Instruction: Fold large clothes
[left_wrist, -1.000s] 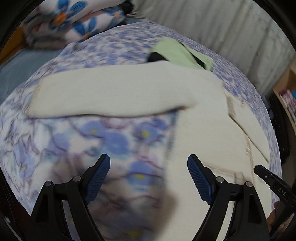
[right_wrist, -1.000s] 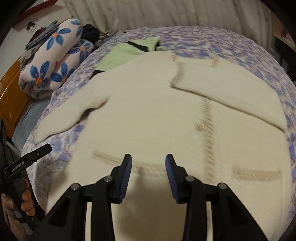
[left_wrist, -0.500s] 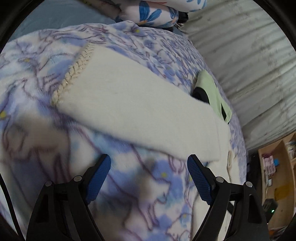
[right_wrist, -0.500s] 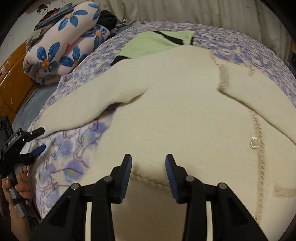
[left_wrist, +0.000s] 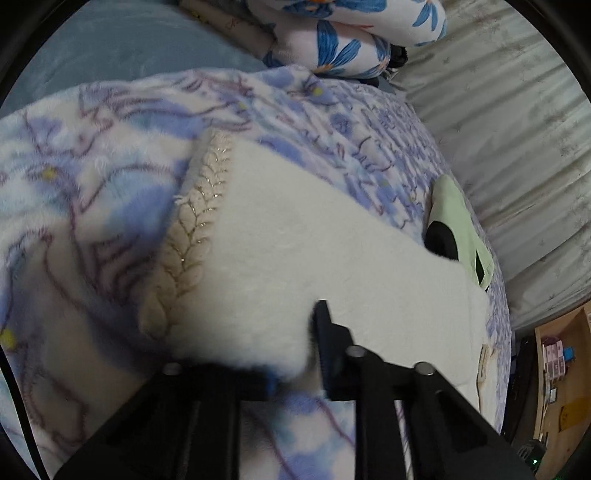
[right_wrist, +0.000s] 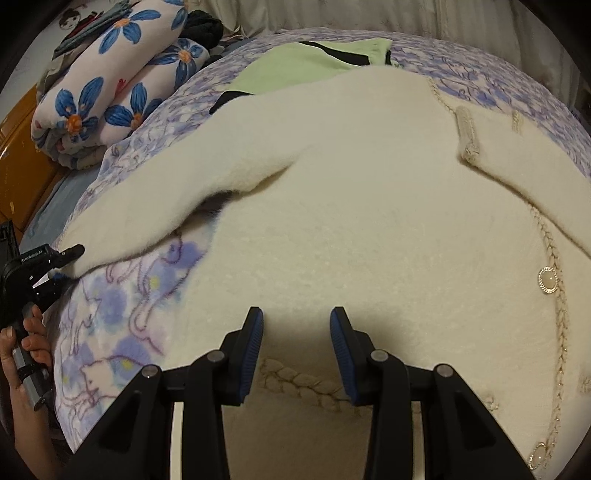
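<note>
The jaws of the left gripper (left_wrist: 295, 354) have just been closing and are seen clamped on the lower edge of a sleeve (left_wrist: 295, 258) of the cream cardigan (right_wrist: 369, 221), with fuzzy fabric bunched between the pads. The sleeve's braided cuff (left_wrist: 192, 229) is seen just left of the pinch, lying on the purple-flowered blanket (left_wrist: 92, 177). In the right wrist view the same gripper is glimpsed at the far left, held by a hand (right_wrist: 22, 354).

The right gripper (right_wrist: 297, 354) is held with its blue pads (right_wrist: 253, 354) apart over the cardigan's braided hem (right_wrist: 303, 384); nothing is gripped between them. The cardigan is spread front-up across the blanket, its pearl button (right_wrist: 547, 280) set beside the braided placket. Beyond its collar a pale green garment (right_wrist: 303, 62) is laid flat. A rolled flower-print quilt (right_wrist: 110, 85) is stacked at the bed's far left corner.
</note>
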